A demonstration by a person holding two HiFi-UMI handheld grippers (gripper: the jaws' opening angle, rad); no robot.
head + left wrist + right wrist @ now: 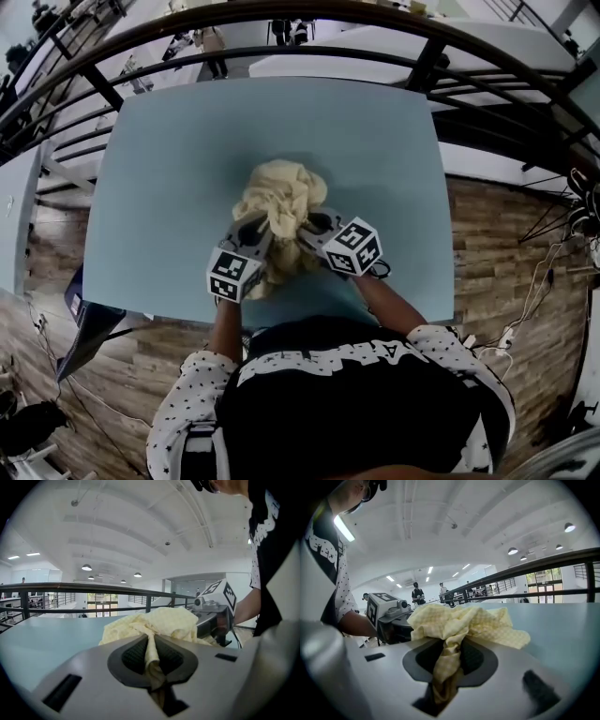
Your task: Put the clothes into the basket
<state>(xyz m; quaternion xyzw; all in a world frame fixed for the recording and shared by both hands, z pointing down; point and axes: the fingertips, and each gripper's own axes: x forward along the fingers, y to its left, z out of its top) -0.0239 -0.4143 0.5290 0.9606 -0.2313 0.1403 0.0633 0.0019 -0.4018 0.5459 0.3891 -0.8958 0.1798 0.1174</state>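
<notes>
Left gripper [151,657] and right gripper [446,660] each pinch thin folds of yellow cloth [281,192]; I fear either fold slipping out.

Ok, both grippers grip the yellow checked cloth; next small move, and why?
Probably lift it clear together: the left gripper and right gripper are both shut on the pale yellow checked cloth, bunched low over the light blue table. No basket shows.

A light blue table [169,187] bears a crumpled pale yellow checked cloth [281,192] near its front edge.
</notes>
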